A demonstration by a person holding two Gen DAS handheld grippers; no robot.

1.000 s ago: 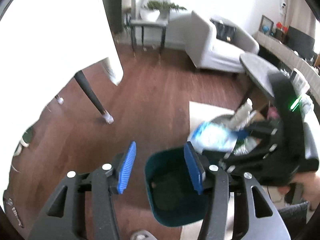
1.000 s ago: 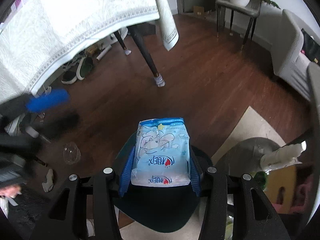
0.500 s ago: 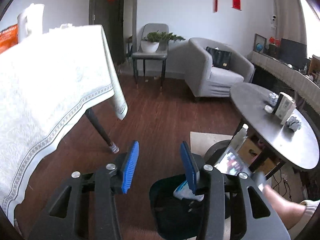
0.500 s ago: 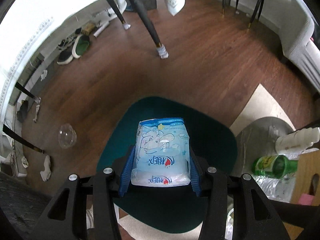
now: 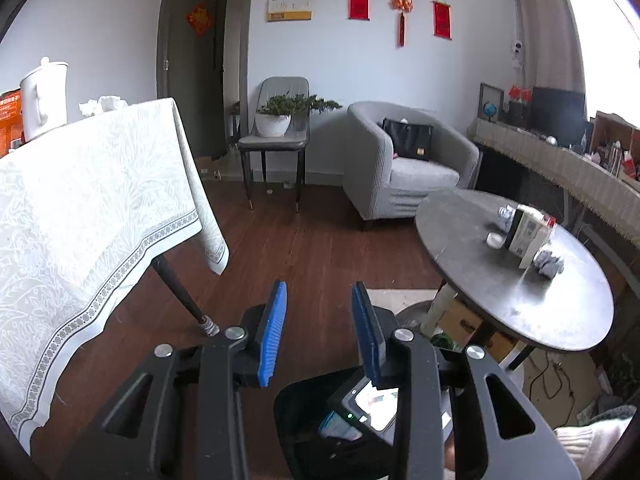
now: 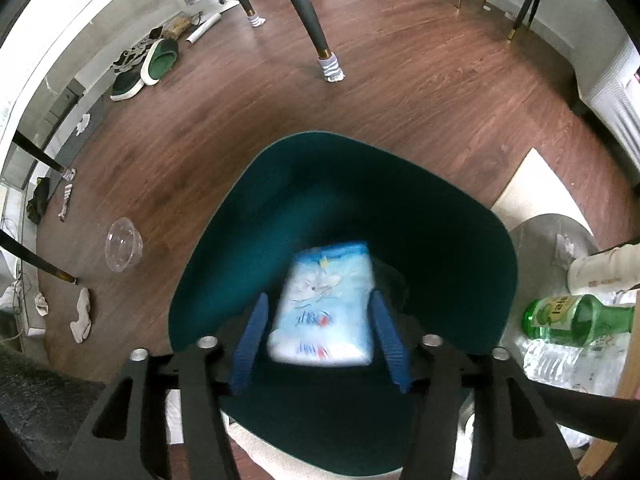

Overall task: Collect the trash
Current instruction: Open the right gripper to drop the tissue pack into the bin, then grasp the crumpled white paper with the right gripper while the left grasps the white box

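Right gripper (image 6: 318, 338) points steeply down over the mouth of the dark green bin (image 6: 472, 216). Its jaws have just been opening; the blue pads now stand clear on either side of the blue-and-white tissue pack (image 6: 326, 306), which shows blurred between them and inside the bin's rim, apparently dropping free. Left gripper (image 5: 320, 332) is up and aimed across the room, its jaws partly spread with nothing between them, and they have just been closing. From the left wrist the bin shows at bottom, with the right gripper's body over it. Step in hand looks like the release: hold the right gripper over the bin's middle until the pack is plainly below the rim, keep the pads apart so neither snags the wrapper, then lift straight out. More trash remains: a clear plastic lid (image 6: 123, 244) on the floor to the left, a green bottle (image 6: 568, 318) lying to the right, and crumpled paper (image 5: 550, 263) on the round table (image 5: 520, 304).
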